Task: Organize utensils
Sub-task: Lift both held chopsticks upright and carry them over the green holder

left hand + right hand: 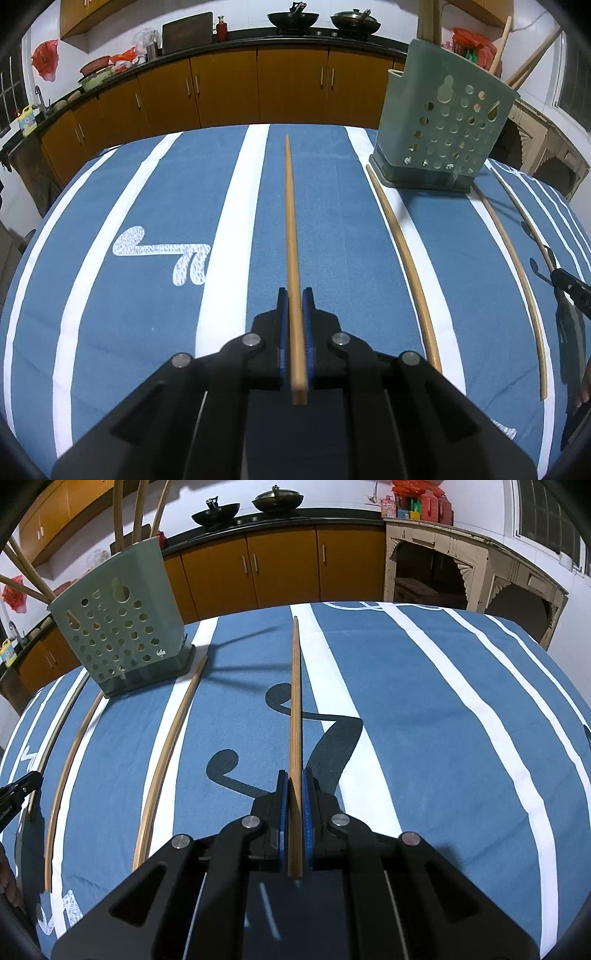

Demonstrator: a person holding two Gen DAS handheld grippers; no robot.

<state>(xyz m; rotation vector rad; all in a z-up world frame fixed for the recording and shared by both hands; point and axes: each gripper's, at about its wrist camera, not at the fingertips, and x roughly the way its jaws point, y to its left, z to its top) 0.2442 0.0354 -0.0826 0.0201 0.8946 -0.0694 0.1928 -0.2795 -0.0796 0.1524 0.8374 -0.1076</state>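
L gripper (pixel 295 295) clamps a chopstick (pixel 290 221); R gripper (pixel 295 775) clamps another (pixel 295 686). Green holder (pixel 443 122) nearby. No readable writing.

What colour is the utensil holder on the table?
Pale grey-green utensil holder with round holes, clearest in the right wrist view.

Open blue cloth (pixel 443 709) lies ahead — only the green holder (pixel 122 627) and loose chopsticks (pixel 166 760) obstruct.

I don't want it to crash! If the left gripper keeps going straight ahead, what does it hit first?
Probably nothing on the table. The left gripper points down open tablecloth; the holder sits off to its right.
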